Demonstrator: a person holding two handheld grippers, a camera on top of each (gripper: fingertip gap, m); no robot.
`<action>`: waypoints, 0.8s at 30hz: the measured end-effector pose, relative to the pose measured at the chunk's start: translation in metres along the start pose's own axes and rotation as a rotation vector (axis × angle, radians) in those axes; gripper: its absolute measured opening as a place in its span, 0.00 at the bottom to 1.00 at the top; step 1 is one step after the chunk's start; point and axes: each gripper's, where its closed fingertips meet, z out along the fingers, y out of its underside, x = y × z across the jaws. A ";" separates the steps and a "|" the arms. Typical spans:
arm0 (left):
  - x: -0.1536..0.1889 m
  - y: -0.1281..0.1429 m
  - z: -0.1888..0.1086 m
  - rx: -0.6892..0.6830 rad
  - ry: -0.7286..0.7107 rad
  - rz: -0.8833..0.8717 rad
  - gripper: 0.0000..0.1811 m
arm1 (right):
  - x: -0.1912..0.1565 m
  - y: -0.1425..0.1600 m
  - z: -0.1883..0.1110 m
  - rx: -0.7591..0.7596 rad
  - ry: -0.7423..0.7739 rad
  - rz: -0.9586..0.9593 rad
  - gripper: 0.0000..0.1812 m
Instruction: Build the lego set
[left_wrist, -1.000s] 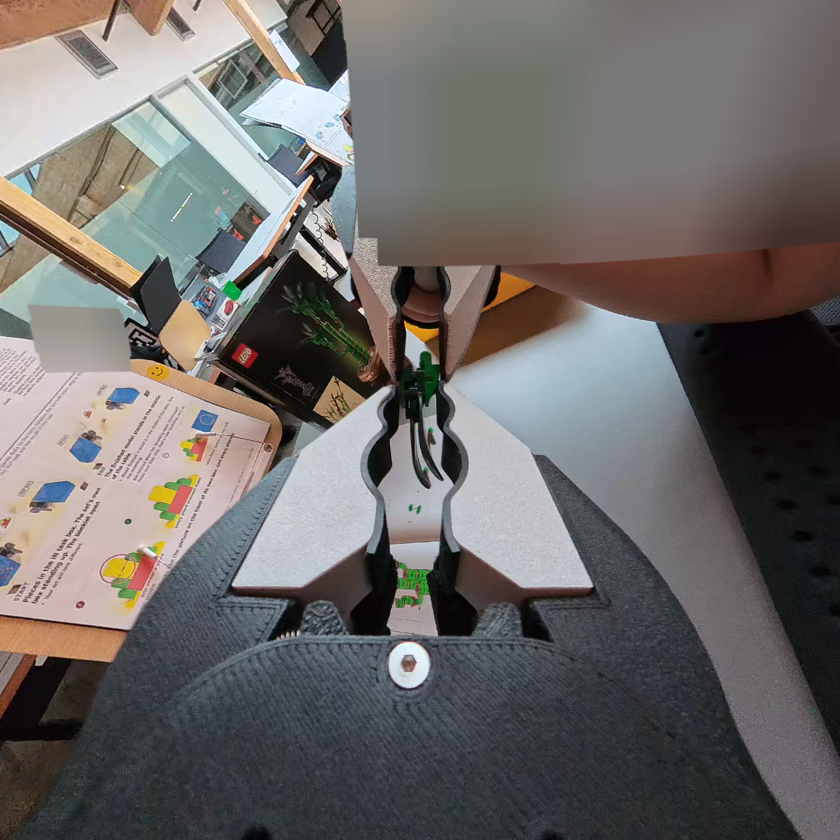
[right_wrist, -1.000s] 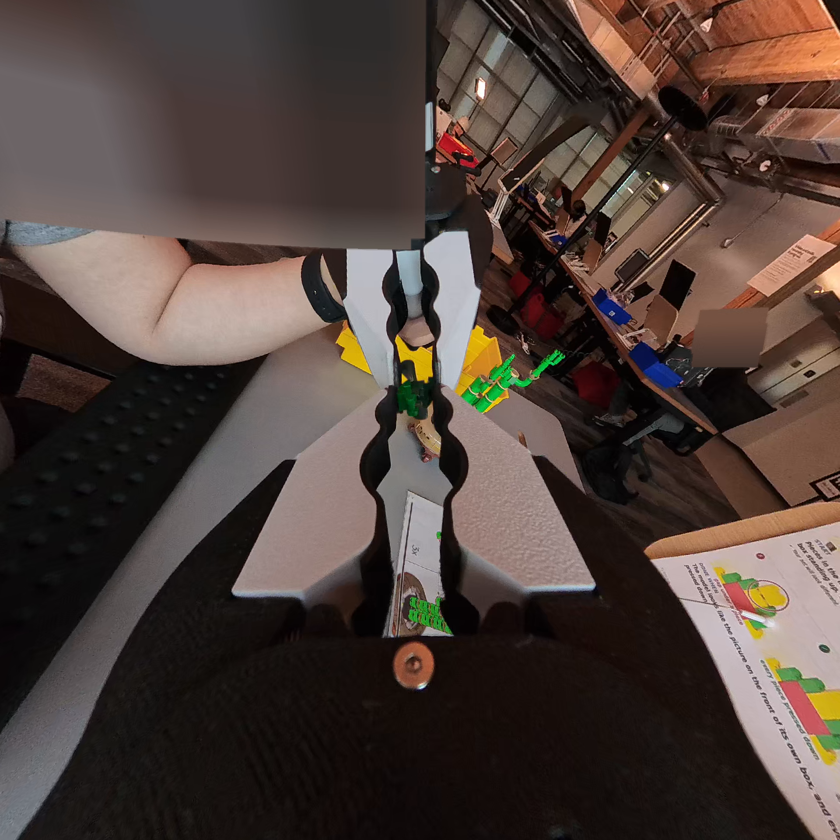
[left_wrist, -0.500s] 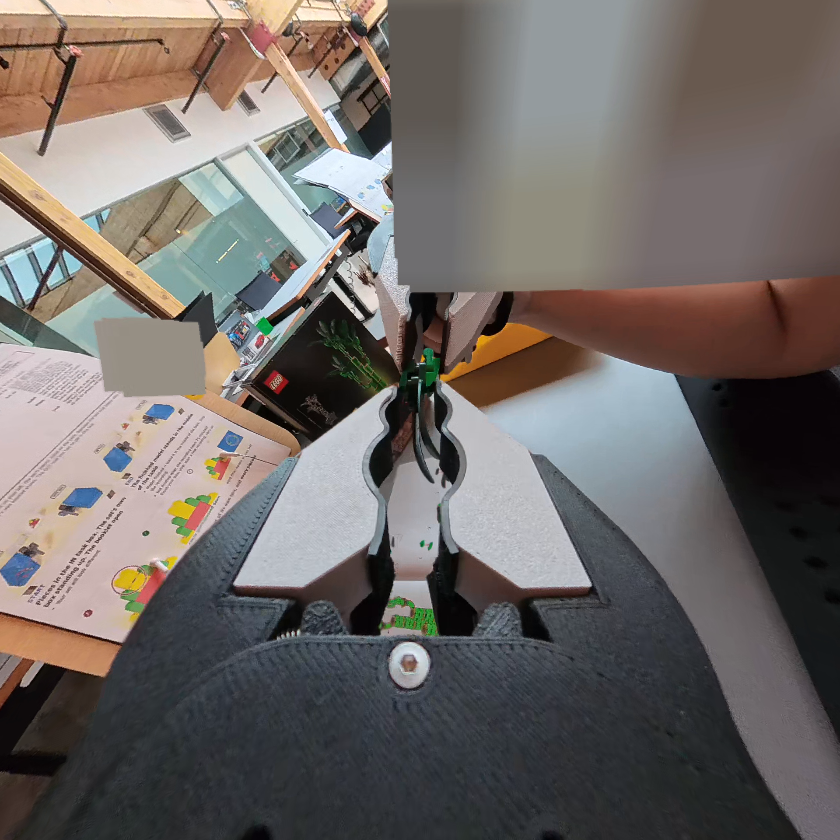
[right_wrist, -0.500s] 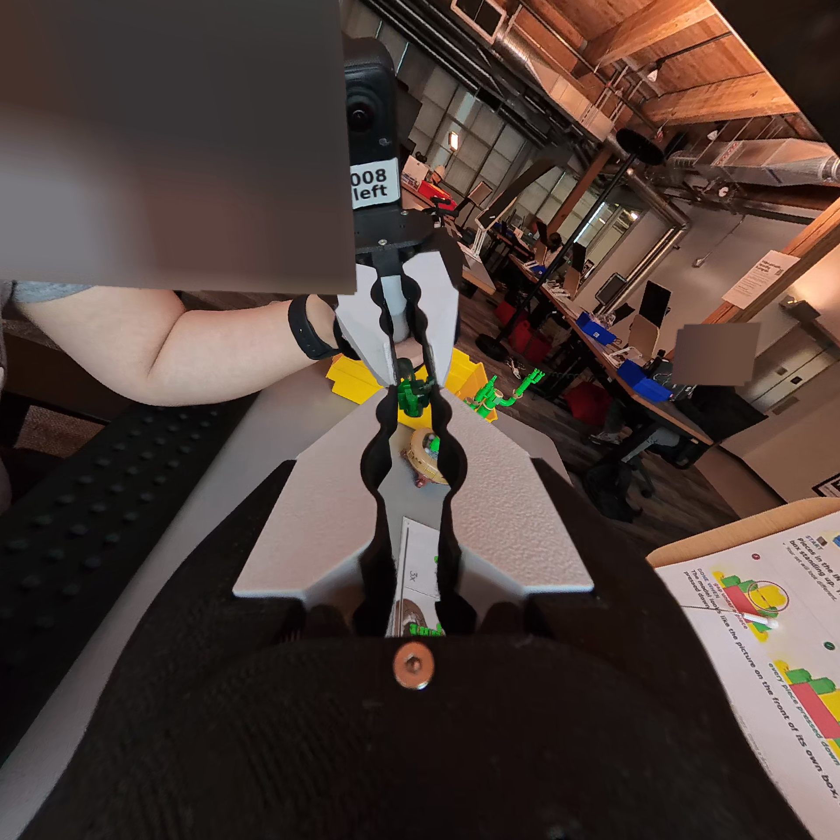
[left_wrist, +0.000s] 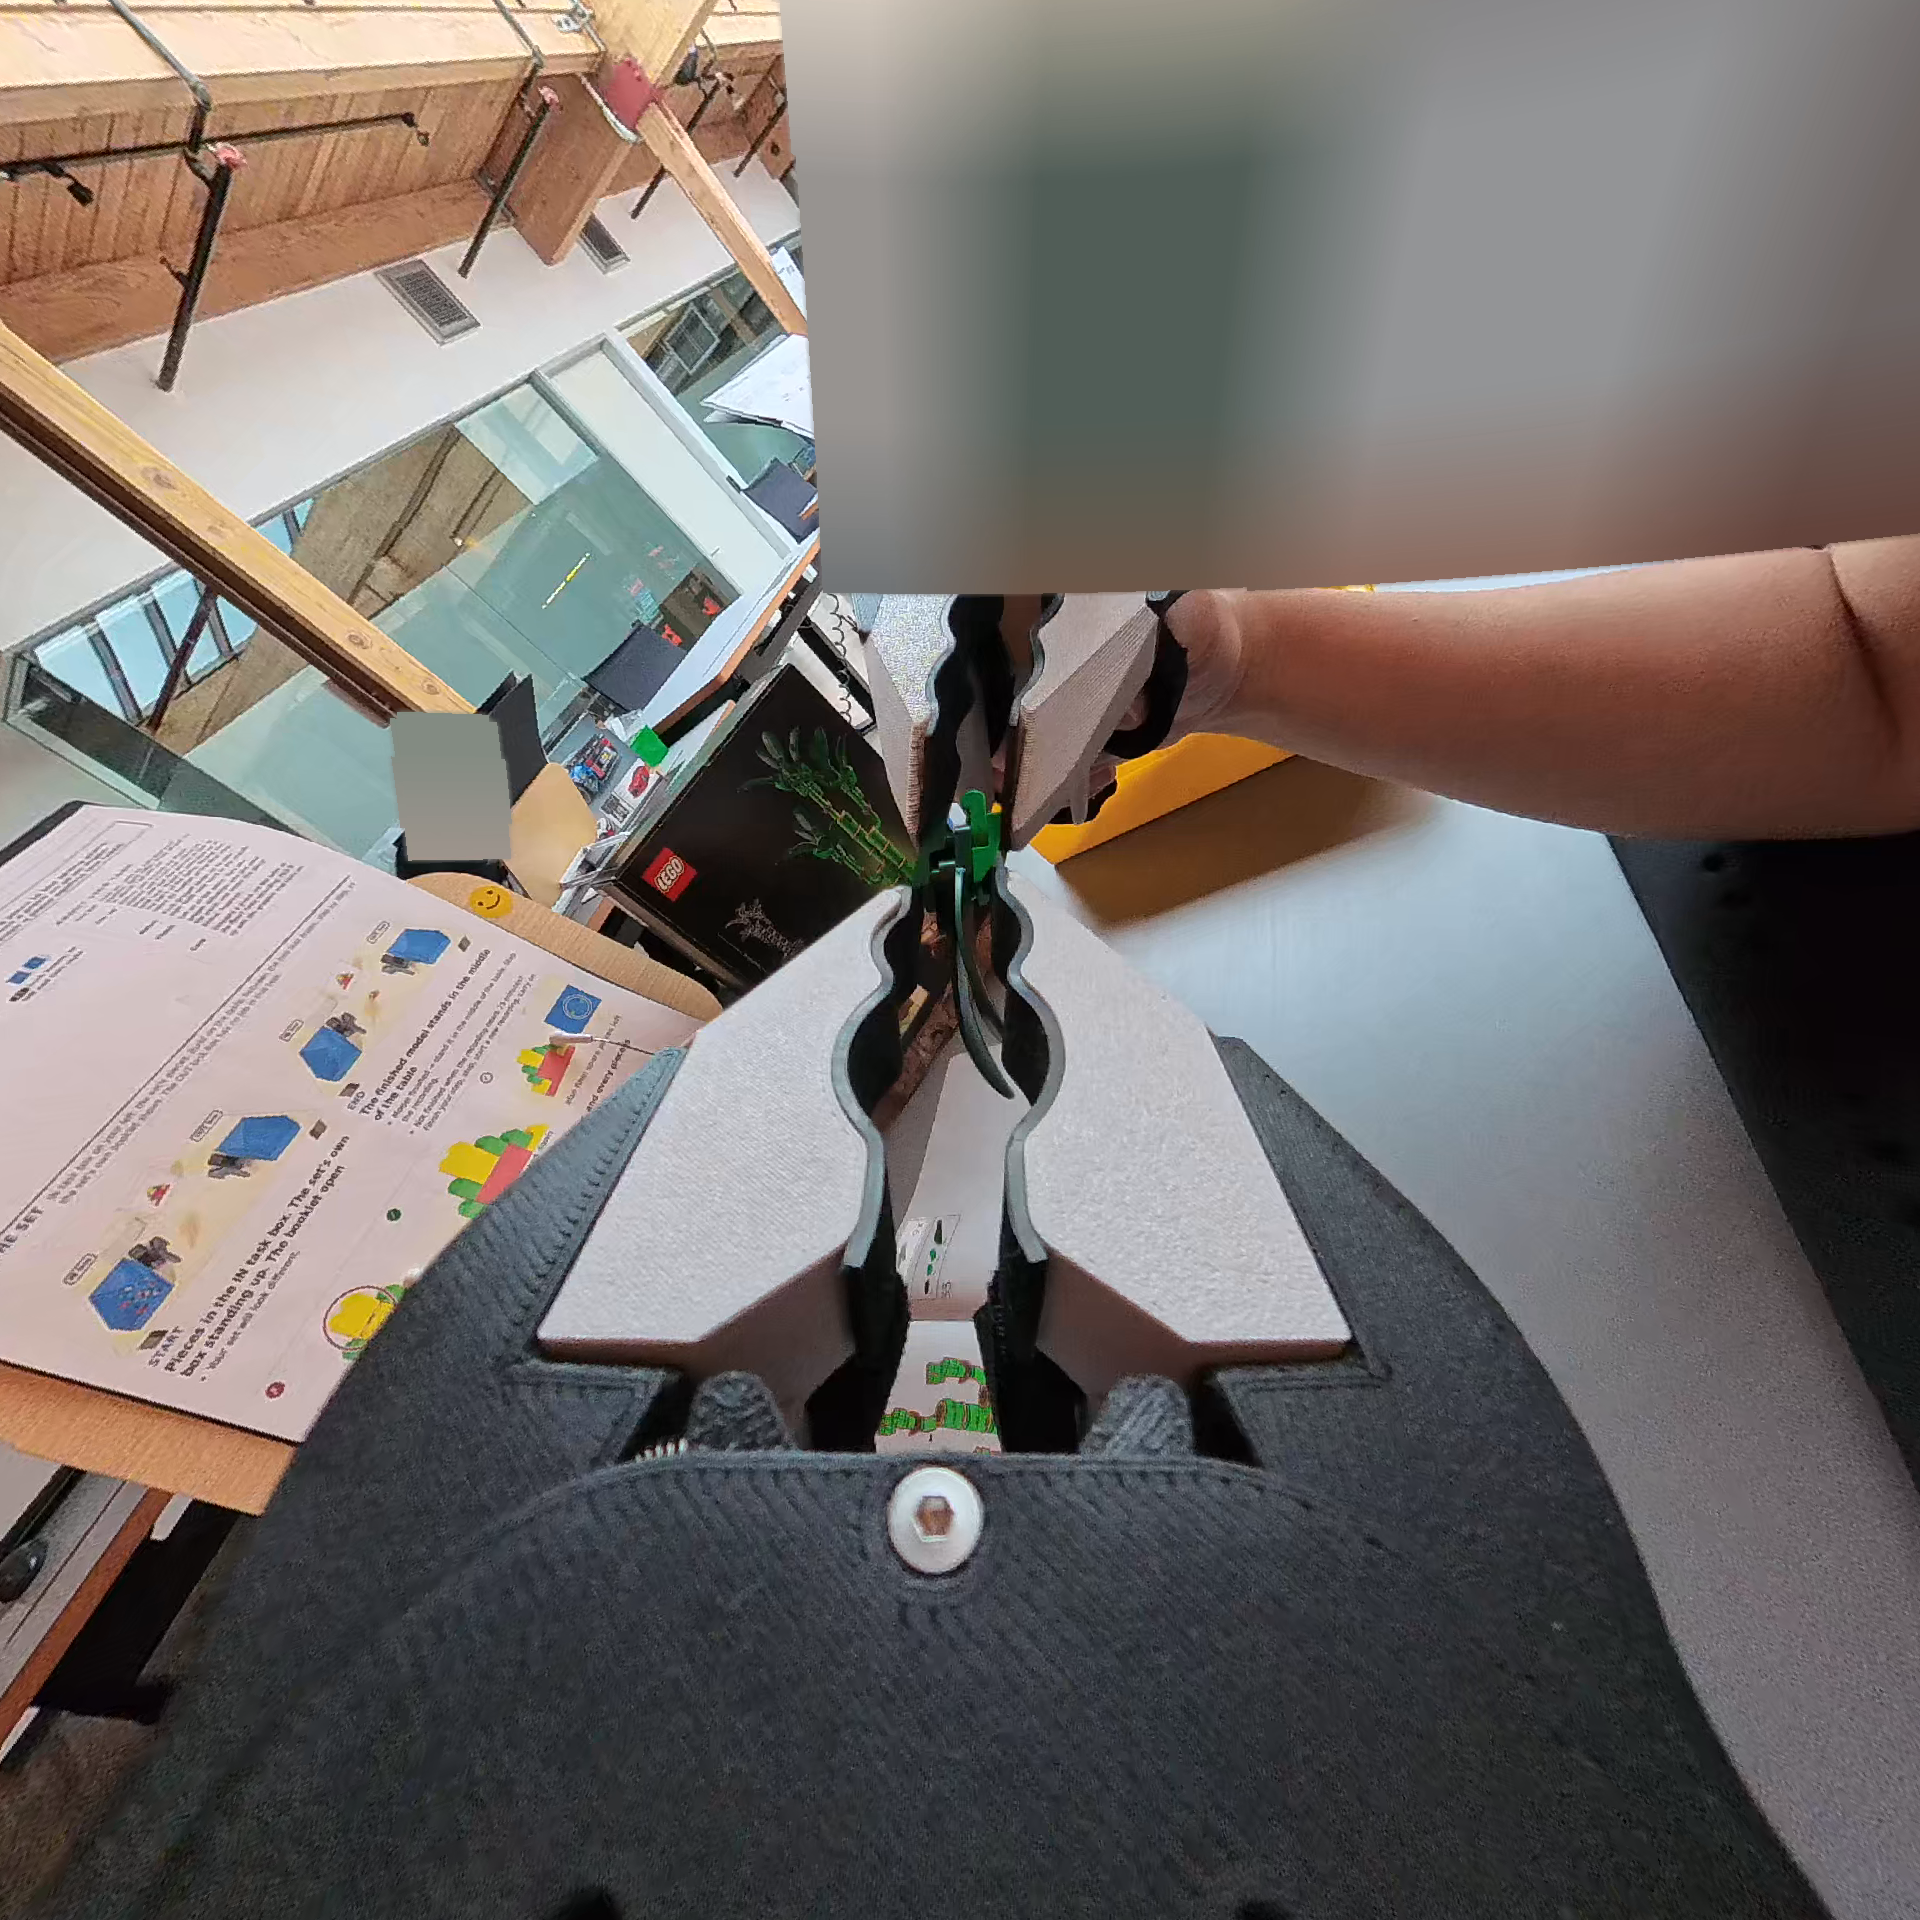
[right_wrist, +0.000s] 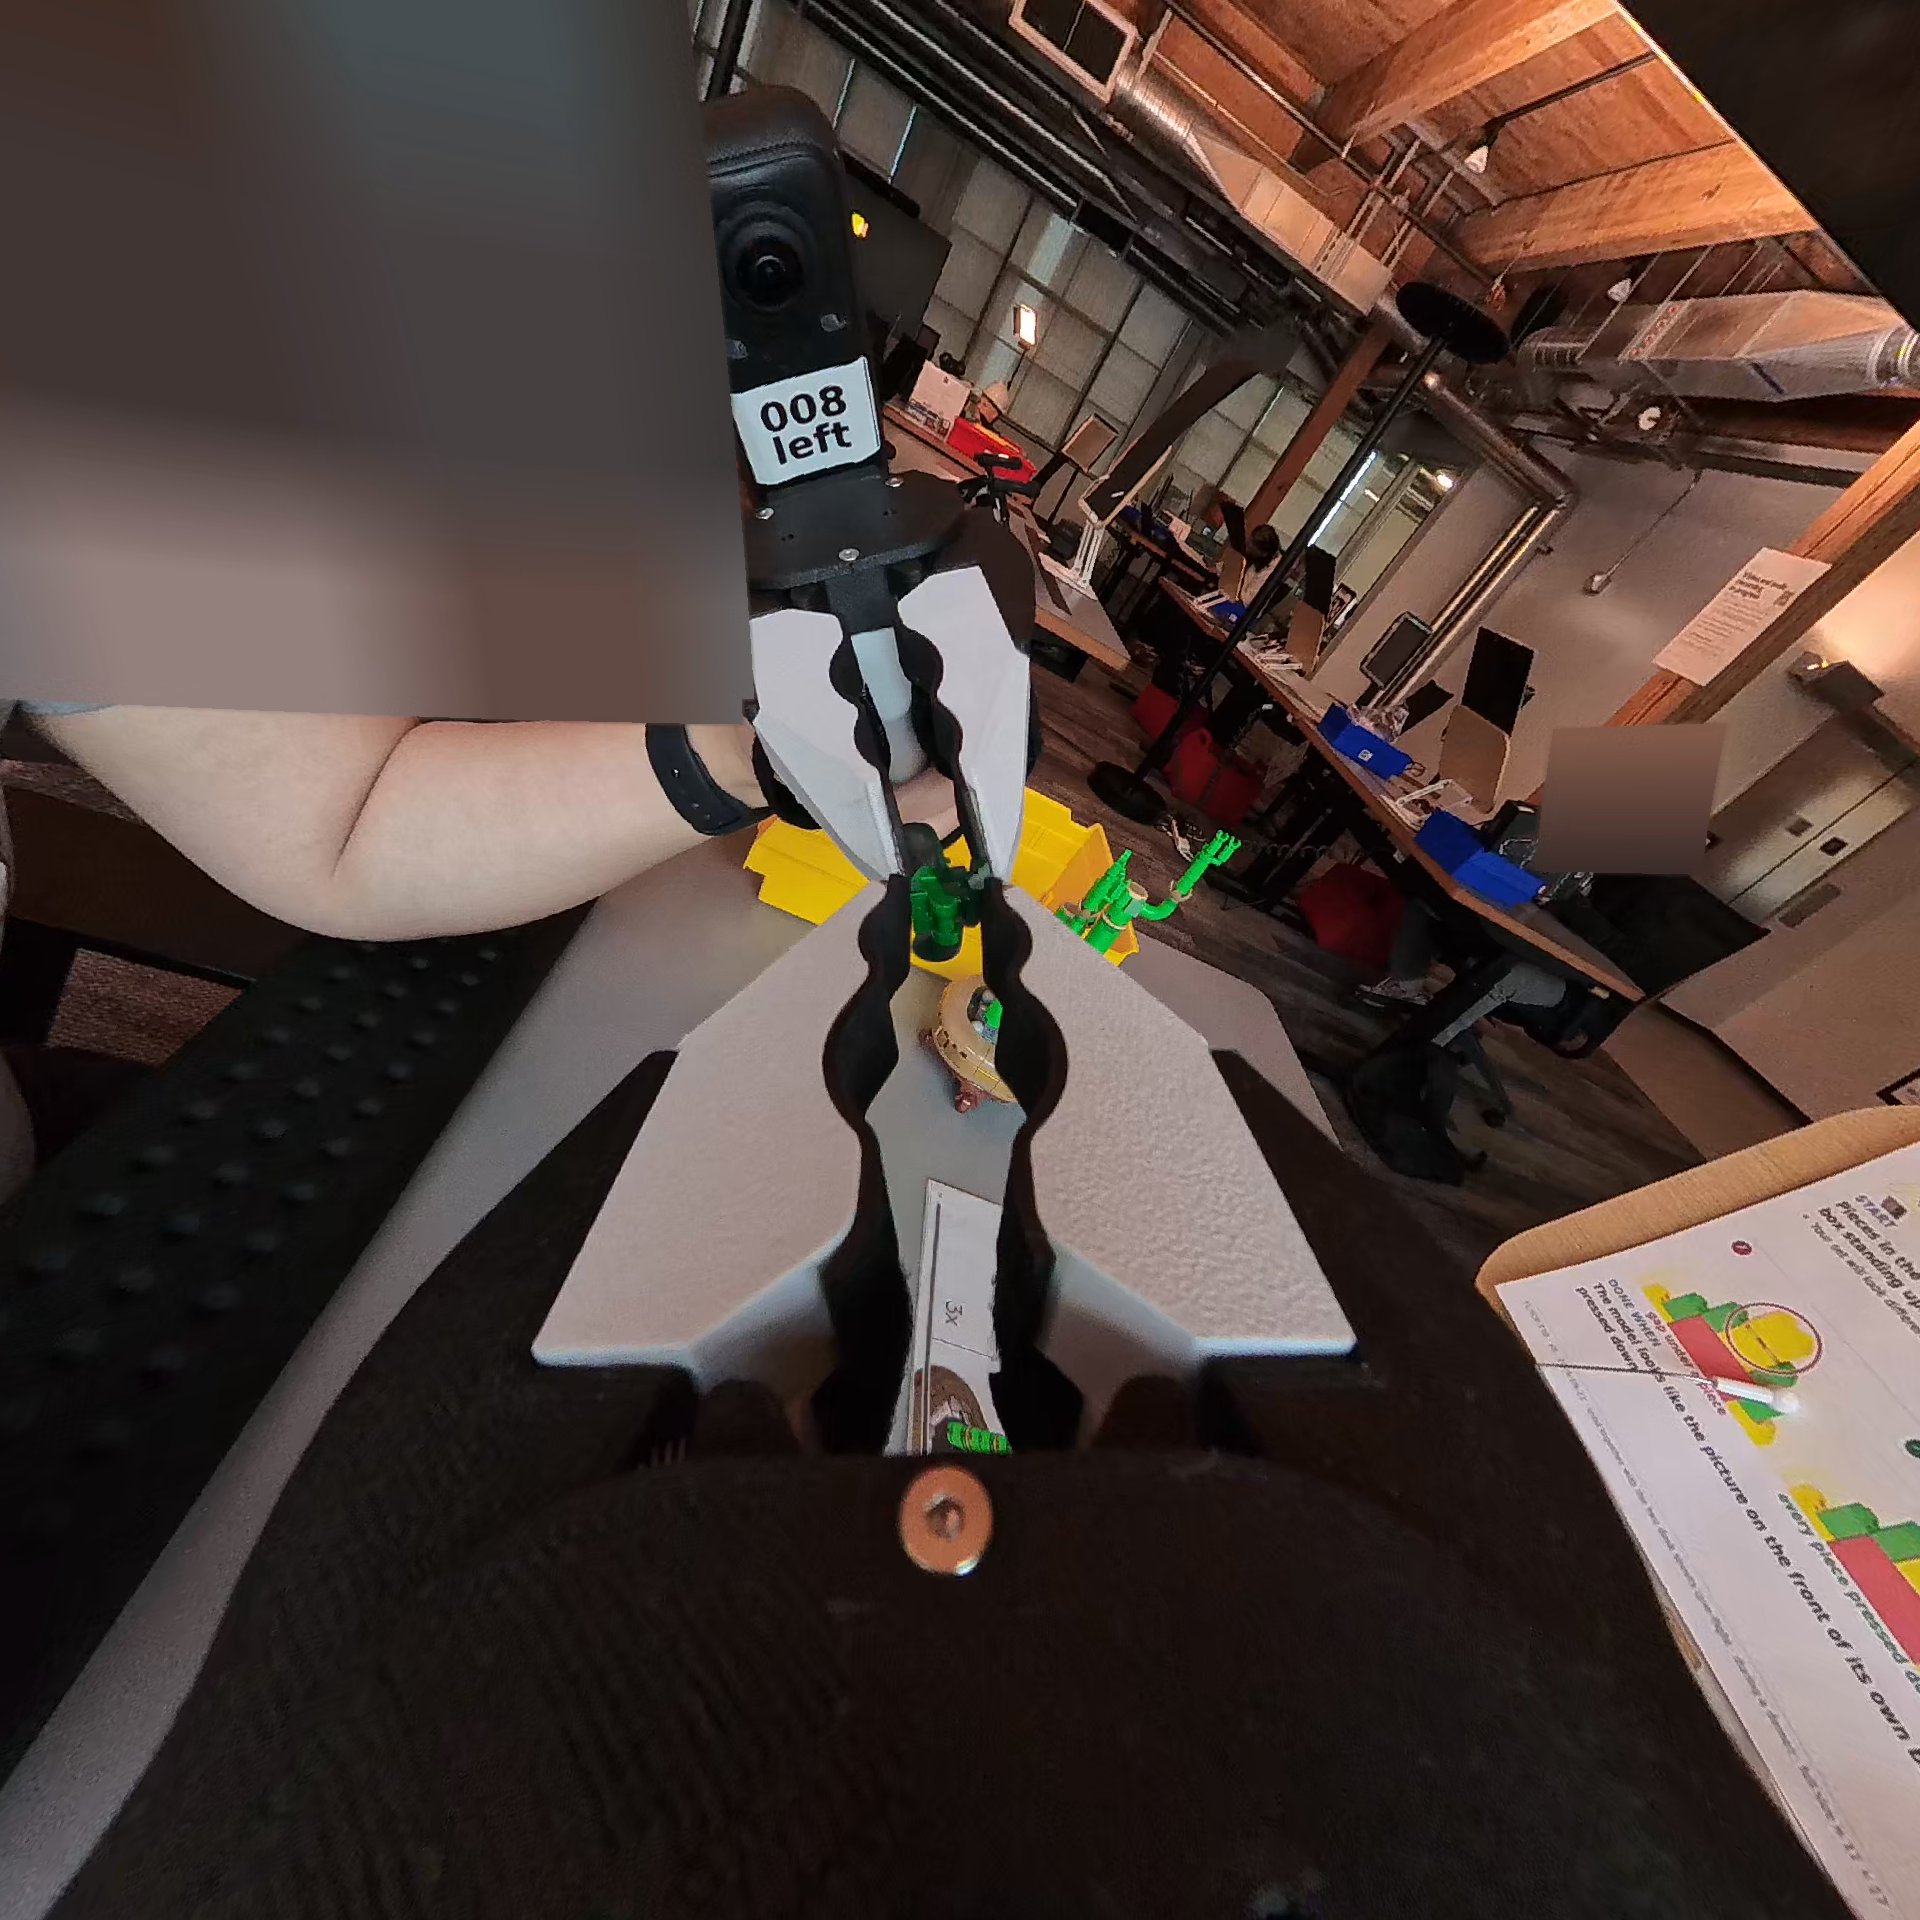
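My left gripper (left_wrist: 951, 891) and right gripper (left_wrist: 962, 821) meet tip to tip above the grey table (left_wrist: 1403, 1039). The left is shut on a dark green leaf piece (left_wrist: 971, 1003) whose blades hang back between its fingers. The right gripper (right_wrist: 940, 885) is shut on a small bright green stem piece (right_wrist: 935, 906), which touches the leaf piece at the tips. The left gripper (right_wrist: 928, 844) faces it with its camera above. A tan pot base (right_wrist: 977, 1039) lies on the table under the tips. A green bamboo stalk assembly (right_wrist: 1132, 896) stands farther back.
The black set box (left_wrist: 758, 862) stands behind the tips. Yellow bins (right_wrist: 816, 868) sit at the table's far edge. An instruction sheet on a board (left_wrist: 260, 1091) lies to the side, and a booklet (right_wrist: 961, 1299) lies below the fingers. A black mat (left_wrist: 1787, 987) borders the table. Both grippers' tips are close together, under 4 cm apart.
Both grippers have risen and tilted upward together while staying tip to tip. The green pieces stay gripped. More of the table and the pot base now shows below them.
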 end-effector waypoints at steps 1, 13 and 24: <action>0.000 0.000 0.000 0.001 0.001 0.001 0.06 | 0.000 0.000 0.000 0.003 -0.001 -0.001 0.07; 0.000 0.000 -0.001 0.011 0.001 0.002 0.05 | 0.001 0.000 0.000 0.009 0.003 -0.007 0.06; 0.000 -0.001 -0.003 0.009 -0.032 0.091 0.06 | -0.002 0.007 0.002 -0.055 0.021 -0.092 0.10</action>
